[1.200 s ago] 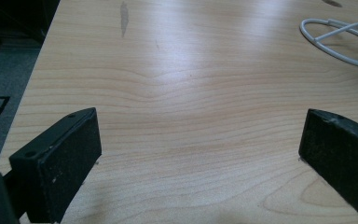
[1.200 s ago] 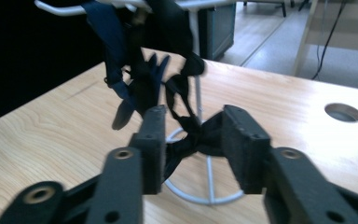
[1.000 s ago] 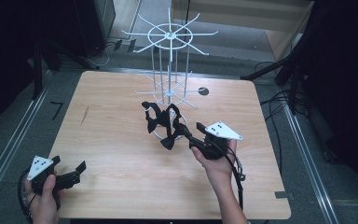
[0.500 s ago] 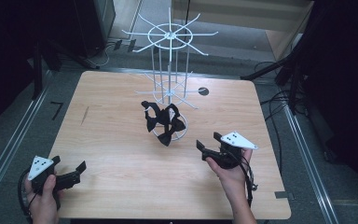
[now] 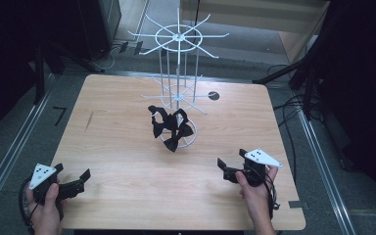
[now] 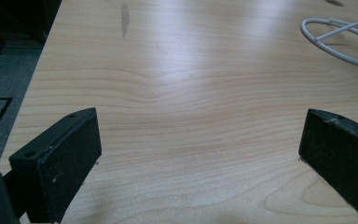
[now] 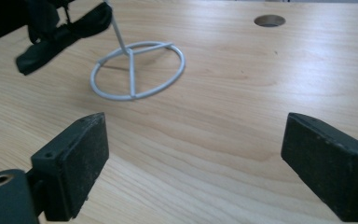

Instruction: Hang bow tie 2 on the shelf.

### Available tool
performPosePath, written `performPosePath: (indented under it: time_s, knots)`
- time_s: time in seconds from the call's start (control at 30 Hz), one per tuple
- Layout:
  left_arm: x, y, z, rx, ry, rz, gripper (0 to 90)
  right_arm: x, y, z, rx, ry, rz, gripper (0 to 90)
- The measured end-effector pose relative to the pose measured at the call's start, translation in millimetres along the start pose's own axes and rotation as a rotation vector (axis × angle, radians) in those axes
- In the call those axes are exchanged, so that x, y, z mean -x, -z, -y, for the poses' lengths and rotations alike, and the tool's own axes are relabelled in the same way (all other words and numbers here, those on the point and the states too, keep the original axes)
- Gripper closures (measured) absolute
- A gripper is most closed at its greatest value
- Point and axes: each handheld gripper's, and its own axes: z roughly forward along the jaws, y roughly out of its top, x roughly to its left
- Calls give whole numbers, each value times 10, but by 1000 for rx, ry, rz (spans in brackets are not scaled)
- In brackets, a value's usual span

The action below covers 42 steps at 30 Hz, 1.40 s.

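A white wire rack [image 5: 178, 58] stands at the middle of the wooden table [image 5: 127, 156]. Several black bow ties [image 5: 169, 128] hang in a bunch on its lower arms, just above its base ring. My right gripper [image 5: 231, 159] is low over the table's front right, apart from the rack; its jaws have just been opening and nothing is between them. In the right gripper view the gripper [image 7: 193, 140] faces the base ring [image 7: 137, 70] and a black bow tie [image 7: 60, 32]. My left gripper [image 5: 73, 172] rests open and empty at the front left corner; its own view [image 6: 200, 140] looks over bare wood.
A round hole [image 5: 214, 96] lies in the table right of the rack. The rack's upper arms spread wide above the bow ties. The base ring [image 6: 335, 32] shows at the top right of the left gripper view. Dark floor and metal rails border the table.
The right gripper drew back from the bow ties at the rack toward the front right, sank, and opened its jaws. A bow tie it was on stays at the rack. The left gripper kept still.
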Motion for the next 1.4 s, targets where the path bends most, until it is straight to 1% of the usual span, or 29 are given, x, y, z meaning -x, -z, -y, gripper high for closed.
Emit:
performPosePath:
  time_s: [0.1,0.27,0.4,0.5,0.73,0.87,1.0,1.2,1.27,1.33,1.4]
  knots:
    - [-1,0,0,0,0,0,0,58,32,63,-5,-8,1,44]
    - [-2,1,0,1,0,0,0,151,97,129,-16,-19,20,40]
    - [-3,1,0,1,2,1,0,205,156,165,-22,-13,27,37]
    - [-3,1,-1,-1,0,1,0,273,202,212,-23,-12,35,35]
    - [-2,2,0,1,-1,-3,0,438,313,291,-11,-63,44,35]
    - [0,1,0,1,0,-3,0,521,389,331,-3,-73,50,35]
    - [0,1,0,1,-1,-4,0,601,450,376,-1,-99,58,35]
    - [-1,2,0,1,0,-4,0,714,534,456,-2,-112,76,35]
    - [-2,1,0,2,0,-3,0,762,565,488,-4,-108,87,35]
    - [-3,2,0,1,1,-1,0,811,601,519,-6,-120,98,37]
    - [-3,1,0,1,2,-2,0,857,642,543,-2,-139,98,41]
